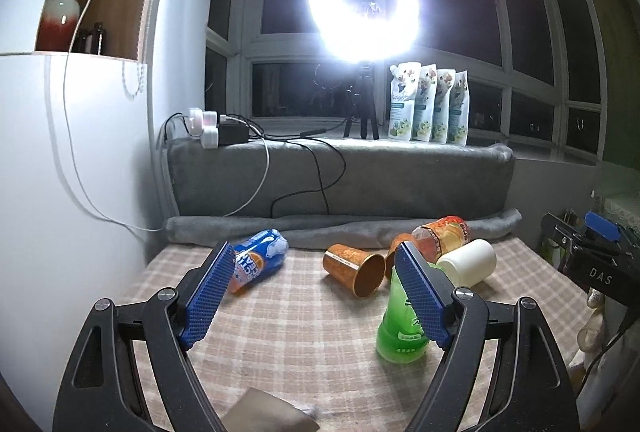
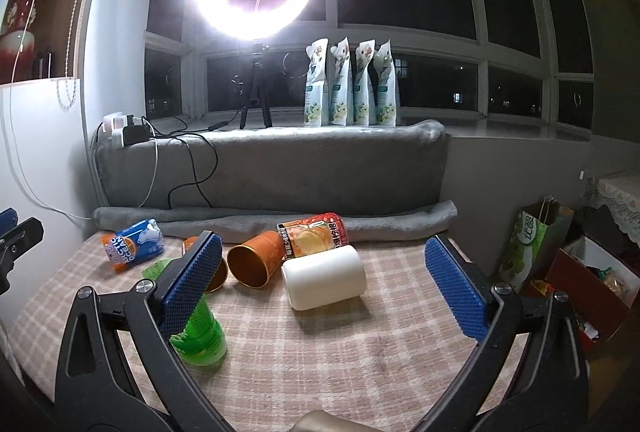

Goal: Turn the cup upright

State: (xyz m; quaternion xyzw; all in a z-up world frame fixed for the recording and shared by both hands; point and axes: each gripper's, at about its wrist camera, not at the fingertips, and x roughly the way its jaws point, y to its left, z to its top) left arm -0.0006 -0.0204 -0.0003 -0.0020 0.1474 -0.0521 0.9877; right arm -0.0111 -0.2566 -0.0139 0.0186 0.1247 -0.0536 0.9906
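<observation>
Two orange cups lie on their sides on the checked tablecloth [image 1: 296, 332]. One orange cup [image 1: 354, 268] [image 2: 256, 258] has its mouth turned toward me; the second orange cup [image 1: 394, 252] [image 2: 216, 274] lies mostly hidden behind a fingertip. My left gripper [image 1: 318, 290] is open and empty, hovering in front of the cups. My right gripper [image 2: 324, 286] is open and empty, with a white container [image 2: 324, 282] lying between its fingers farther back.
A green bottle [image 1: 402, 324] [image 2: 200, 332] lies near the front. A blue and orange can [image 1: 258, 260] [image 2: 134, 242] lies at the left, a red-orange can [image 1: 444, 234] [image 2: 314, 234] behind the white container [image 1: 466, 262]. Grey cushions [image 1: 340, 176] back the table. Bags and boxes [image 2: 580, 272] stand right of the table.
</observation>
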